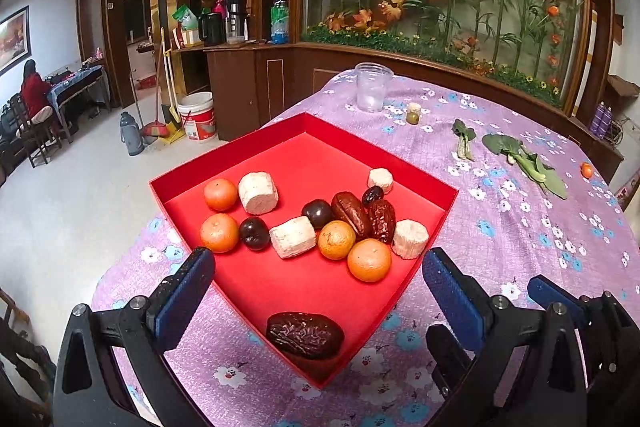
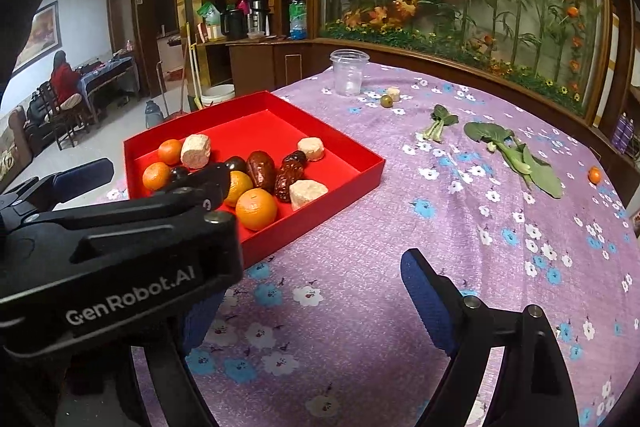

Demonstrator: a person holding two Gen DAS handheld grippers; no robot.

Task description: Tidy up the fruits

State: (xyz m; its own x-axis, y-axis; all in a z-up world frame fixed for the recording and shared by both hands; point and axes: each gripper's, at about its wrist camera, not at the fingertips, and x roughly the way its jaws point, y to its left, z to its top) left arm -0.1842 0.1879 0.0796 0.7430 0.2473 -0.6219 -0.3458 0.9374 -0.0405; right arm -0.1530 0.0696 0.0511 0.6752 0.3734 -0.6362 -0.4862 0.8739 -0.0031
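Observation:
A red tray (image 1: 280, 147) (image 2: 352, 169) on the purple floral tablecloth holds several oranges (image 1: 369, 259), pale cut cylinders (image 1: 258, 193), dark plums (image 1: 254, 233) and brown dates (image 1: 352, 213). One wrinkled date (image 1: 305, 335) lies alone in the tray's near corner. My left gripper (image 1: 316, 281) is open and empty, its blue pads just above that corner, either side of the tray. My right gripper (image 2: 308, 303) is open and empty over bare cloth right of the tray; the left gripper's body hides its left finger. A lone orange (image 2: 595, 175) (image 1: 587, 170) lies at the far right table edge.
A clear plastic cup (image 1: 373, 87) (image 2: 349, 73) stands at the far side. A small green fruit (image 1: 413, 117) and a pale piece (image 2: 394, 93) sit beside it. Leafy greens (image 1: 524, 163) (image 2: 516, 153) lie right of the tray. The table edge drops to the floor at left.

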